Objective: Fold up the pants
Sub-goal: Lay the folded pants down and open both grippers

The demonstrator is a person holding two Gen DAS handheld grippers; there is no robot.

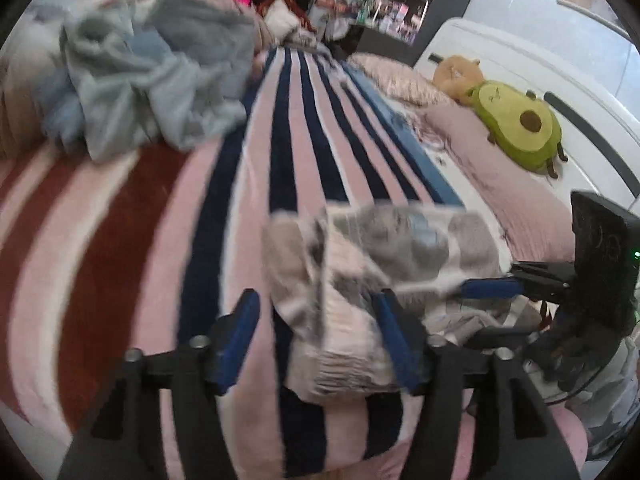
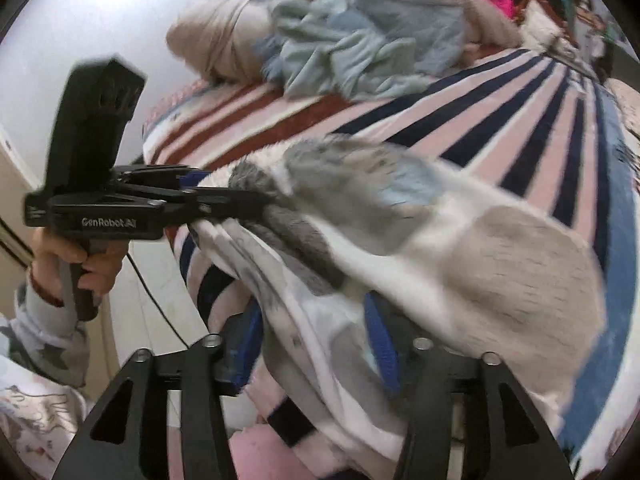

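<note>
The pants [image 1: 372, 280], soft fleece with grey and beige patches, lie bunched on the striped blanket [image 1: 120, 240] at the near edge of the bed, between the two tools. The left tool [image 1: 320, 340] has its blue pads apart, and the cloth lies loosely between them without being pressed. The right tool [image 2: 316, 344] is also apart, with cloth lying over and between its pads, not clamped.

I think the step is to take new hold for the next fold. To do it well, each tool should close on one clean edge only, not on many layers, then both pull the cloth flat before folding. A pile of blue-grey clothes [image 1: 152, 80] lies well apart, farther up the bed.
</note>
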